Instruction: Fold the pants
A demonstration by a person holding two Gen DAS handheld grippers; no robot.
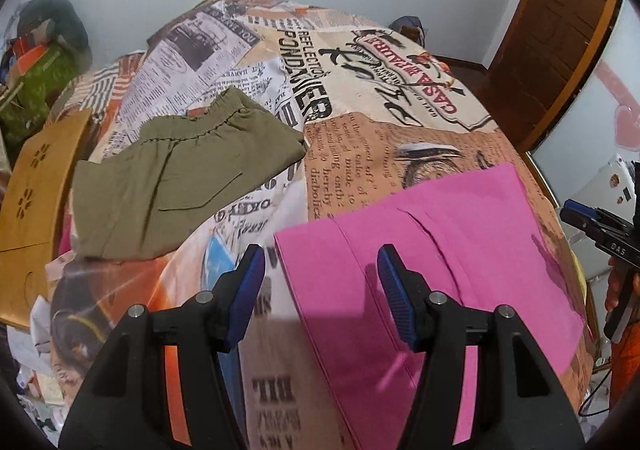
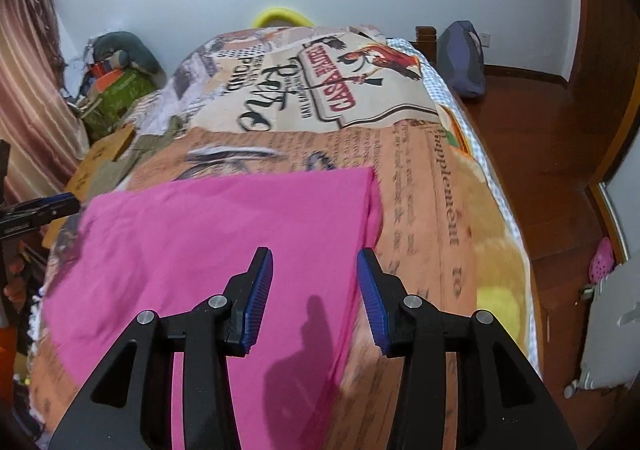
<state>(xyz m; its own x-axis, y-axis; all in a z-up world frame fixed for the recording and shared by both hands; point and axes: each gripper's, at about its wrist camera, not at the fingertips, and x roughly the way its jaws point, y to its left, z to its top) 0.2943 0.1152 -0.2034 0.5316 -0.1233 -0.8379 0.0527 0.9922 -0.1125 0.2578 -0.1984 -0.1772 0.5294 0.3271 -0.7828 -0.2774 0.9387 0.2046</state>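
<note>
Pink pants (image 1: 432, 250) lie flat on the bed, near its front edge; they also show in the right wrist view (image 2: 224, 234). My left gripper (image 1: 320, 262) is open and empty, above the pants' left edge. My right gripper (image 2: 316, 266) is open and empty, above the pants' right edge. The right gripper shows at the far right of the left wrist view (image 1: 592, 221). The left gripper shows at the far left of the right wrist view (image 2: 44, 209).
Folded olive-green pants (image 1: 176, 177) lie further back on the left of the bed. The bed has a newspaper-print cover (image 1: 360, 89). A wooden board (image 1: 36, 201) and clutter stand at the left. Wooden floor (image 2: 540, 137) and a door lie at the right.
</note>
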